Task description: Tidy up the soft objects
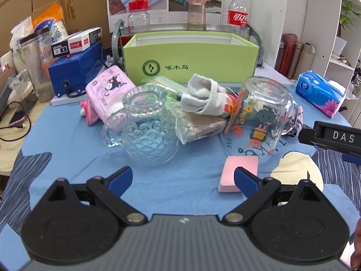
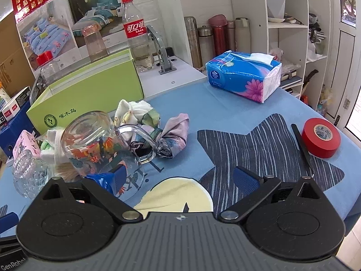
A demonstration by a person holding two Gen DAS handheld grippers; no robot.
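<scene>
A pile of soft things lies before an open green box (image 1: 190, 55): a pink tissue pack (image 1: 108, 90), a rolled white sock (image 1: 203, 94), a bag of cotton swabs (image 1: 198, 124), and a crumpled purple cloth (image 2: 173, 133). A pink sponge (image 1: 238, 172) lies just ahead of my left gripper (image 1: 182, 179), which is open and empty, its right finger over the sponge's edge. My right gripper (image 2: 181, 178) is open and empty above the cloth's yellow moon patch, its left finger behind the printed glass mug (image 2: 99, 140). The box also shows in the right wrist view (image 2: 90, 94).
A textured glass mug (image 1: 146, 128) and the printed glass mug (image 1: 261, 117) stand upside down by the pile. A blue tissue box (image 2: 243, 76), red tape roll (image 2: 321, 140), black pen (image 2: 301, 146), bottles and jars ring the blue tablecloth (image 1: 67, 146).
</scene>
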